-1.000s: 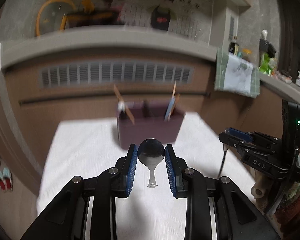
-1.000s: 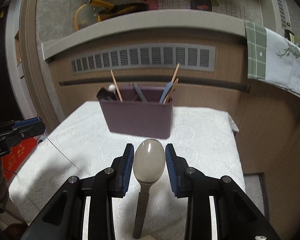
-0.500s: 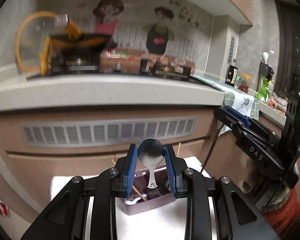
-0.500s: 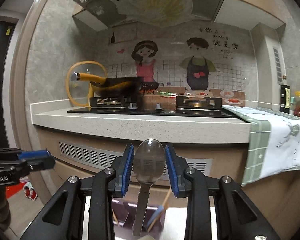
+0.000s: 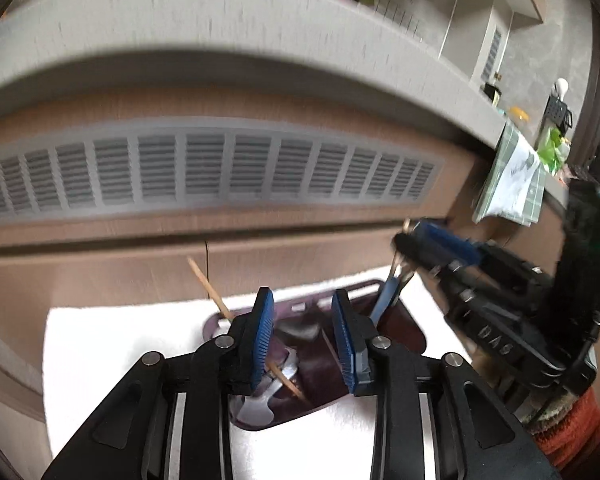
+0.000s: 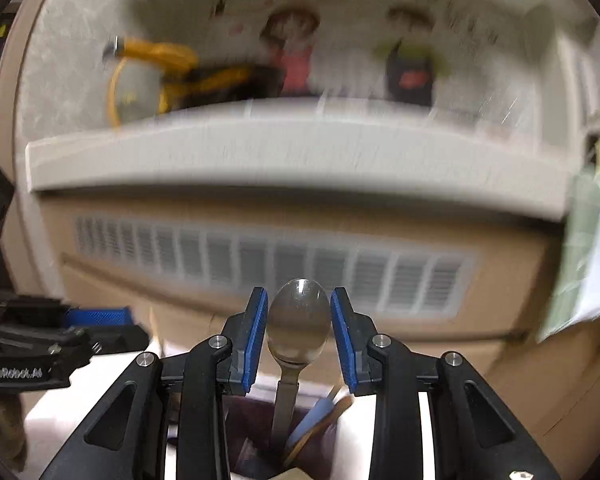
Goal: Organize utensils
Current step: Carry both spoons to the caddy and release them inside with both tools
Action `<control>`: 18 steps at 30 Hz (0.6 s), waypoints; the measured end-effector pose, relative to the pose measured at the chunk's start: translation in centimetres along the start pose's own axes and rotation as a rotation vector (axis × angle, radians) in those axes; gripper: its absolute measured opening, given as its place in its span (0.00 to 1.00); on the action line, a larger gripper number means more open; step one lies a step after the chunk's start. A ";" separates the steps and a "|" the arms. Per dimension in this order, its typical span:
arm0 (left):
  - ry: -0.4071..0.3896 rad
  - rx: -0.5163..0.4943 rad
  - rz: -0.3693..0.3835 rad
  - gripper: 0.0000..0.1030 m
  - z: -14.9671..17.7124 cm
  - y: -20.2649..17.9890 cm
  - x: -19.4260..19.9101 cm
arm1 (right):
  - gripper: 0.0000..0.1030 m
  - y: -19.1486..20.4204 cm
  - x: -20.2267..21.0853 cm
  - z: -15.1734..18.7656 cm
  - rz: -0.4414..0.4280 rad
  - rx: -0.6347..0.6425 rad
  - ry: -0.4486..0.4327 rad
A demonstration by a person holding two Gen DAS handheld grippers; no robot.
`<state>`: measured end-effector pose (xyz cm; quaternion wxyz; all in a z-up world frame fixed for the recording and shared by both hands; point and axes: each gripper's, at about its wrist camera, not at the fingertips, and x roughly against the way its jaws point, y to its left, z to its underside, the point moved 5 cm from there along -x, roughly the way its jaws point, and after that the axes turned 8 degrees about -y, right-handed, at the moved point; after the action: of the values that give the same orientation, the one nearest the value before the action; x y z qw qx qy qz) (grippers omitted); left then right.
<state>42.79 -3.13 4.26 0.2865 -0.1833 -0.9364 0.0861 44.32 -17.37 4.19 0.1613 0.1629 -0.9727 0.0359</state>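
Observation:
A dark purple utensil holder (image 5: 400, 332) stands on a white cloth (image 5: 120, 344). My left gripper (image 5: 303, 340) is open and empty just above it; a small steel spoon (image 5: 260, 404) lies inside below the pads, beside a wooden chopstick (image 5: 212, 294). My right gripper (image 6: 299, 338) holds a large steel spoon (image 6: 299, 320) by its bowl, handle down into the holder (image 6: 252, 432), next to a blue utensil (image 6: 310, 424). In the left wrist view the right gripper (image 5: 432, 240) hangs over the holder's right end.
A brown cabinet front with a grey vent grille (image 5: 204, 168) rises behind the cloth under a grey counter edge (image 6: 260, 152). A green-white towel (image 5: 512, 180) hangs at the right. The left gripper's body (image 6: 40, 352) is at the left of the right wrist view.
My left gripper has opened and the small spoon has dropped into the holder. Both grippers have tilted down over the holder; the large spoon's handle now reaches inside it.

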 end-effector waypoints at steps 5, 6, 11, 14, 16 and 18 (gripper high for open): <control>-0.034 0.011 -0.028 0.38 2.3 0.2 0.8 | 0.31 -1.4 -0.7 4.4 0.036 -0.057 0.125; -0.059 0.011 -0.046 0.38 2.7 0.3 1.6 | 0.31 -1.5 -0.2 4.8 0.044 -0.063 0.124; -0.162 0.002 -0.125 0.39 4.4 0.4 6.3 | 0.31 -0.9 4.2 5.9 0.033 -0.045 0.090; -0.202 -0.018 -0.157 0.39 5.8 -0.5 9.6 | 0.31 -0.4 7.5 5.7 0.005 -0.066 0.051; -0.226 -0.040 -0.195 0.39 7.0 -1.2 11.8 | 0.31 0.3 9.5 5.5 -0.021 -0.062 0.038; -0.249 -0.043 -0.216 0.39 8.8 -1.9 14.3 | 0.31 1.3 12.1 5.9 -0.032 -0.065 0.022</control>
<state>26.19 0.22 4.76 0.1718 -0.0757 -0.9806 0.0570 31.29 -20.53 2.55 0.1775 0.1725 -0.9689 0.0033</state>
